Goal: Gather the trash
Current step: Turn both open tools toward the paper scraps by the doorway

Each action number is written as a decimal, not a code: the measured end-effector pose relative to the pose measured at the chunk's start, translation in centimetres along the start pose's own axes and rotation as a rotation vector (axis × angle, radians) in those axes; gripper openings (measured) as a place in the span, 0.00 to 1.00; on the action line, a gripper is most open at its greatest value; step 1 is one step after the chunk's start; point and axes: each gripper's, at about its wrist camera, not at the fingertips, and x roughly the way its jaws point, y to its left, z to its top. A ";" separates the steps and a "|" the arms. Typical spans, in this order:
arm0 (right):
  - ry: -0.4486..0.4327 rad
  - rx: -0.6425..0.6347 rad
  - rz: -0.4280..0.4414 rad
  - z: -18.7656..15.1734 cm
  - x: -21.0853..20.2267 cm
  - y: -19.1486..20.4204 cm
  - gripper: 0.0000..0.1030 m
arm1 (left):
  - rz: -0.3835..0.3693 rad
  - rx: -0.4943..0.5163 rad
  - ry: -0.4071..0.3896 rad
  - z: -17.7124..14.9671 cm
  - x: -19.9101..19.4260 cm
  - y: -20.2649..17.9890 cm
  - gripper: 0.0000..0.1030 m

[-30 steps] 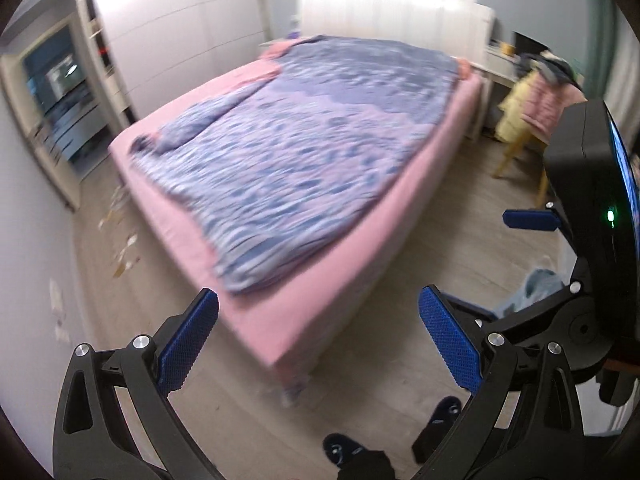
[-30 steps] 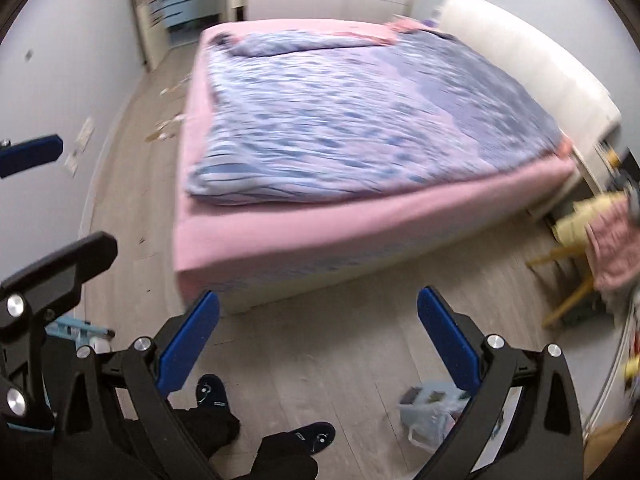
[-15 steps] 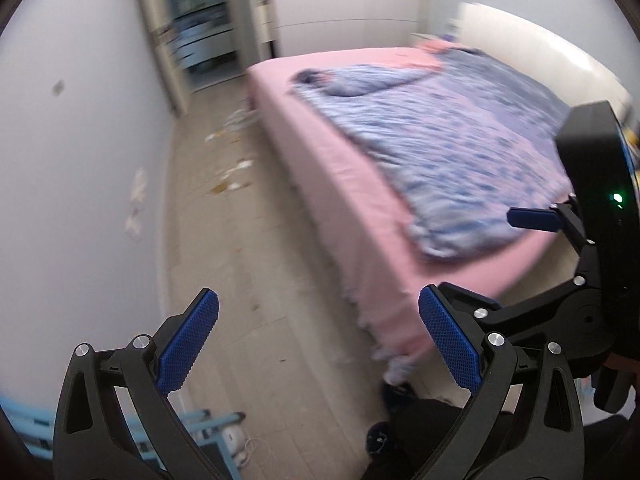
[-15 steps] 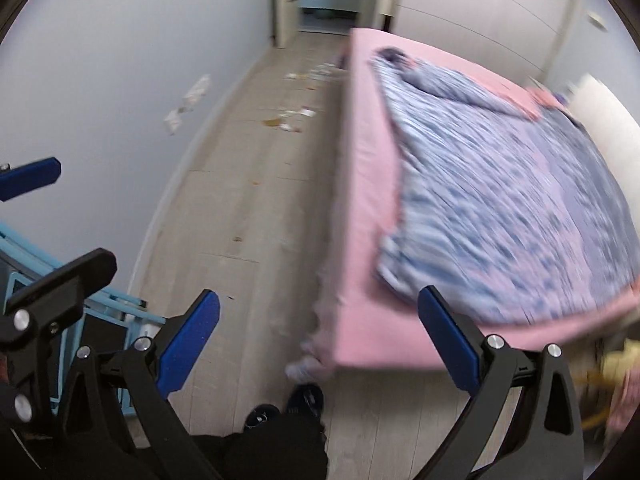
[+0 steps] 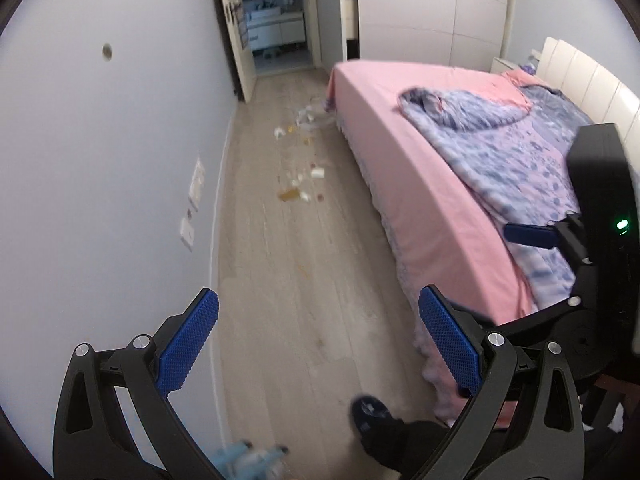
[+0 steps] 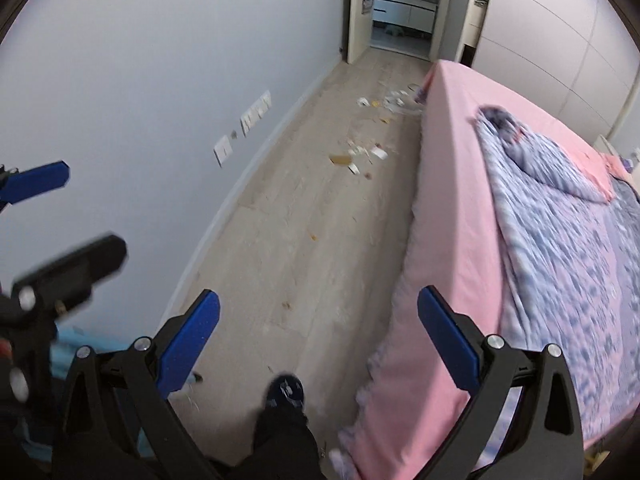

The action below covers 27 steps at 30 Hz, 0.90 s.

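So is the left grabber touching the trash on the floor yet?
Apart. The left wrist view shows the left gripper open and empty, with a long stretch of bare floor between it and the scattered trash farther down.

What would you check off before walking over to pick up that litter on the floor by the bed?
1. Left gripper open and holding nothing: ok.
2. Right gripper open and holding nothing: ok.
3. Litter located: ok, scattered scraps lie on the wooden floor between the wall and the bed, farther down toward the doorway.
4. Litter within reach: not ok, it lies well ahead of both grippers.
5. Path along the floor: ok, only small specks in between.
6. A bag or bin to drop it in: cannot tell, none clearly in view.
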 end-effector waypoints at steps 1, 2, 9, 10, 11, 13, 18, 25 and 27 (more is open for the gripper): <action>-0.002 -0.016 0.002 2.3 1.1 0.1 0.93 | 0.014 0.011 -0.002 1.6 0.8 1.0 0.94; -0.003 -0.021 0.004 3.5 1.7 0.1 0.93 | 0.025 0.009 -0.003 2.8 1.5 1.9 0.94; -0.017 -0.026 -0.017 14.1 7.5 0.2 0.93 | 0.056 -0.021 -0.029 11.0 7.4 9.7 0.94; -0.013 -0.024 -0.021 15.1 8.4 0.2 0.93 | 0.061 -0.015 -0.037 12.0 8.5 10.7 0.94; 0.001 -0.014 -0.020 16.9 9.9 0.2 0.93 | 0.059 -0.010 -0.047 13.1 9.8 11.9 0.94; 0.021 0.018 -0.014 20.3 12.3 0.1 0.93 | 0.042 -0.003 -0.065 15.5 12.2 14.2 0.94; 0.032 0.079 -0.060 28.6 15.2 -0.7 0.93 | -0.012 0.007 -0.080 22.7 17.3 20.1 0.94; 0.006 0.099 -0.128 37.6 20.4 -3.1 0.93 | -0.067 0.059 -0.092 32.8 25.1 25.5 0.94; 0.002 0.098 -0.139 40.2 22.5 -4.3 0.93 | -0.080 0.065 -0.087 35.5 27.5 26.3 0.94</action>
